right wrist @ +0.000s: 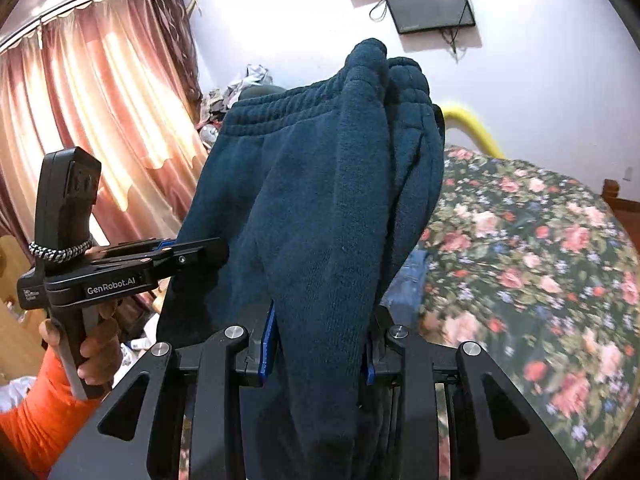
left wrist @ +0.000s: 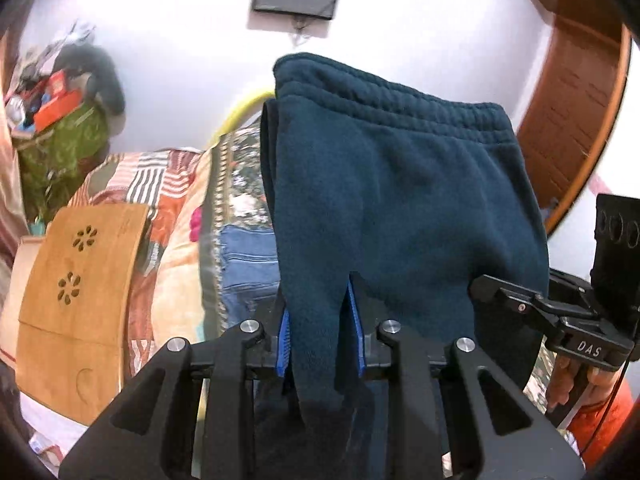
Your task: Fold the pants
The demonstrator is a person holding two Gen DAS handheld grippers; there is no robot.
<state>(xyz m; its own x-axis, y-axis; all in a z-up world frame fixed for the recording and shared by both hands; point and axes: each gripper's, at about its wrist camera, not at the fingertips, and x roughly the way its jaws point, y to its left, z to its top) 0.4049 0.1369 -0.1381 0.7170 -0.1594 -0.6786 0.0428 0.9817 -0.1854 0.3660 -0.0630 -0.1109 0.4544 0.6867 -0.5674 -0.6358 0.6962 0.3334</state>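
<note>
1. I have the teal fleece sweatpants (left wrist: 400,184) lifted off the floral bedspread (right wrist: 540,248) and held in the air in front of the white wall (left wrist: 180,60). The left gripper (left wrist: 322,344) is pinching a fold of the fleece between its blue pads (left wrist: 285,338). The right gripper (right wrist: 318,344) is clamped on a thicker bunch of the same cloth.
2. The elastic waistband (left wrist: 384,100) points away from me in both views. The long axis runs from the pinch points out to that band. I cannot see the legs, so I cannot tell where they hang.
3. My main worry is slip: the left pinch takes only a narrow tongue of cloth, and I judge a quick swing could pull it free.
4. In the right view the waistband end looks bunched and doubled over itself. If I lay it down like that, I expect a lumpy, crooked fold.
5. The blue jeans (left wrist: 248,256) lie on the bed beneath, and the lowered cloth could land on them.
</note>
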